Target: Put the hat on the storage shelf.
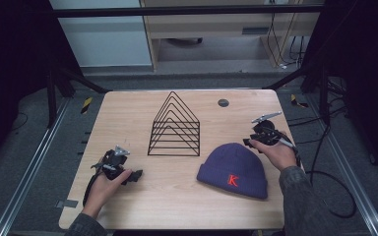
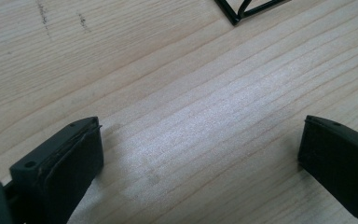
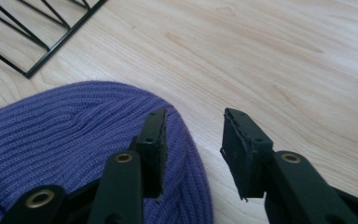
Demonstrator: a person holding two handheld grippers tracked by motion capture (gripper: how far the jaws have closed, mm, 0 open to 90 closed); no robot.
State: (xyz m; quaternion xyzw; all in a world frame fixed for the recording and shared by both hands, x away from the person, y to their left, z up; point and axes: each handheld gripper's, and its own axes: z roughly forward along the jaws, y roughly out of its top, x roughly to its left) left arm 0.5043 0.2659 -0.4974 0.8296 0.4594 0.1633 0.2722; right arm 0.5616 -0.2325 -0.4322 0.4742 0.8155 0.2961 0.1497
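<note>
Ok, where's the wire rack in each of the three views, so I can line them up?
High view: rack stands mid-table, behind the purple hat.
Left gripper view: just a corner of its base at the top edge, right of centre, beyond the open jaws.
Right gripper view: its base corner at top left, above the hat.
Shared landmark: the light wood table, whose grain runs under the rack in all three.

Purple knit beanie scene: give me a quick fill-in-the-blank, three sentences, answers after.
1. The purple knit beanie bears a red letter ____.
2. The black wire triangular rack stands on the wooden table, between the beanie and the table's ____ edge.
3. The right gripper has its jaws ____, one jaw over the beanie's edge.

Missing words: K; far; open
</note>
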